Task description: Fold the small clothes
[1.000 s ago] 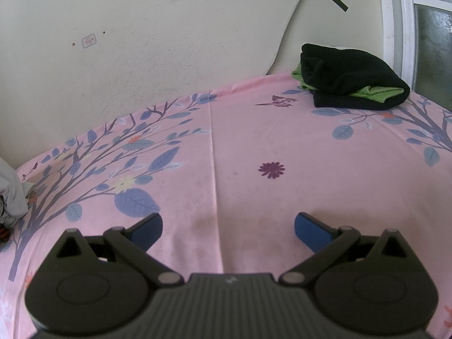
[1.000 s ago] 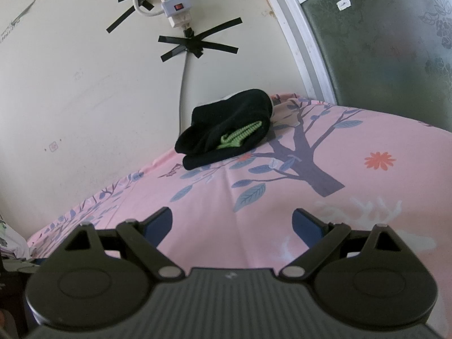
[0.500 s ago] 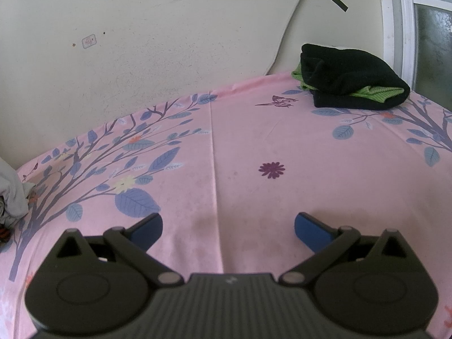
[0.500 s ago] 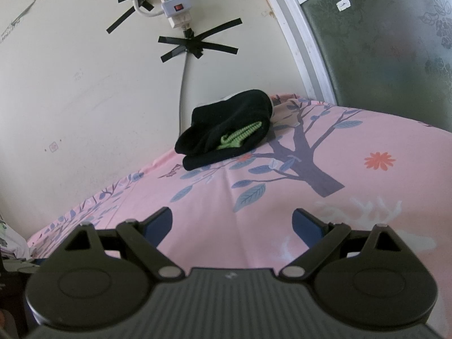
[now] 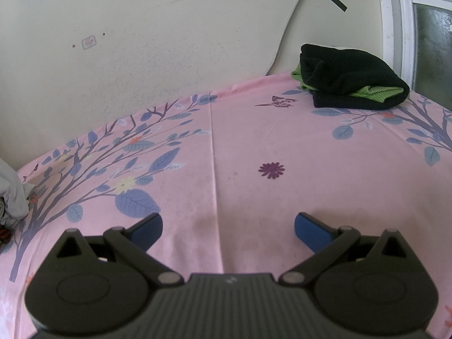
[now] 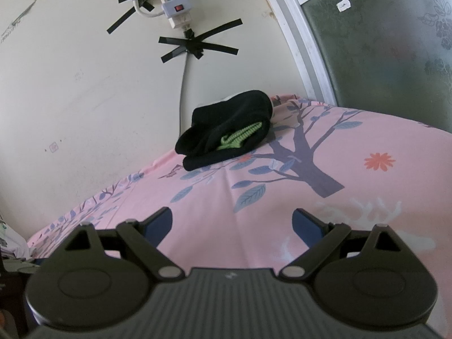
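Observation:
A folded black garment with a green one inside it (image 5: 350, 82) lies at the far right of the pink floral sheet (image 5: 254, 141), by the wall. It also shows in the right wrist view (image 6: 228, 132), far ahead and a little left. My left gripper (image 5: 228, 227) is open and empty, low over the bare sheet. My right gripper (image 6: 232, 223) is open and empty over the sheet. A pile of light grey clothes (image 5: 12, 195) lies at the sheet's far left edge.
A cream wall (image 5: 169, 28) runs along the back edge of the sheet. A power strip (image 6: 175, 2) and its cable are taped to the wall above the folded garments. A frosted window with a white frame (image 6: 367, 56) stands at the right.

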Demonstrator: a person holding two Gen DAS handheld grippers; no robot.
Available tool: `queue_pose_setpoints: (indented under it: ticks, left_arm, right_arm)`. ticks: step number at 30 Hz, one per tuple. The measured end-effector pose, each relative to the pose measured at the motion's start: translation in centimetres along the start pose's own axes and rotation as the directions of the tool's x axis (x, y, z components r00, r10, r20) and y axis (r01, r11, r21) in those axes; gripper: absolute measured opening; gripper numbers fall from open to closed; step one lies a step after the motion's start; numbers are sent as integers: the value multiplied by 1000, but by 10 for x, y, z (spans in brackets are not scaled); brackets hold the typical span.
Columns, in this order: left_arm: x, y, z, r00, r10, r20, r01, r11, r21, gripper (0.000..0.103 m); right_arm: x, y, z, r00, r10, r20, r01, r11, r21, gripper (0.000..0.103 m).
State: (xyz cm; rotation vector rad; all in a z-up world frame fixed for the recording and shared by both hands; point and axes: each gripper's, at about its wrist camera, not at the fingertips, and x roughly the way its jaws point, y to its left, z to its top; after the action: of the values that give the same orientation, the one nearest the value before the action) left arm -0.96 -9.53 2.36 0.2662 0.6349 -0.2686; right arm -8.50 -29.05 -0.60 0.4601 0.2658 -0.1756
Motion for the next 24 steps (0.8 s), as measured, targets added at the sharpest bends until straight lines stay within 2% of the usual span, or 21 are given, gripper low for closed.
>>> queue_pose_setpoints:
  ticks: [24]
  left_arm:
    - [-2, 4, 1, 1000, -17, 15, 17, 1000, 8, 103]
  right_arm:
    - [0, 0, 0, 1000, 1, 1, -1, 1000, -1, 89]
